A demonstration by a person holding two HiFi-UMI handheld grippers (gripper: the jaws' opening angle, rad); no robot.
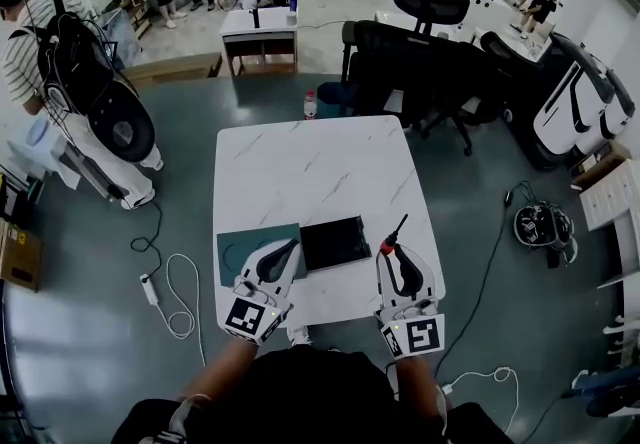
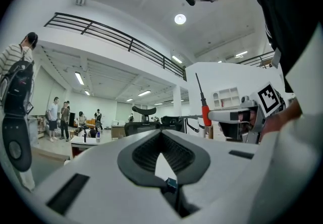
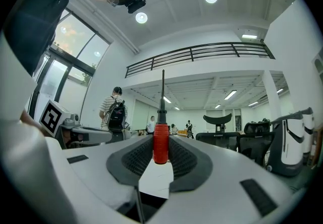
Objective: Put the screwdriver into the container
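at the near edge of the white counter (image 1: 310, 162), we hold the screwdriver (image 1: 395, 234) in the right gripper (image 1: 392, 254). its fingers (image 3: 133, 160) are squeezed on the red handle, one on each side. the thin metal end sticks out past them, away from us. the screwdriver is up off the counter, just beside the right side of the flat black container (image 1: 335, 242). it is not in it yet.

the left gripper (image 1: 280, 254) hangs over a green mat (image 1: 240, 242) that lies right next to the container. its fingers (image 2: 144, 155) look closed at the tips and we see nothing in them.

here is what could go wrong, we think. the fingers seem to hold only the red handle, and the long metal part hangs out in front. so the screwdriver could tip or slide if we swing it fast. the container looks low and flat, so the long end could bump its rim and push it. if we let go too soon, the screwdriver would land on the counter. it is round, so it could roll, and the counter's edge is close. the left gripper is near the container too, so the two could bump.
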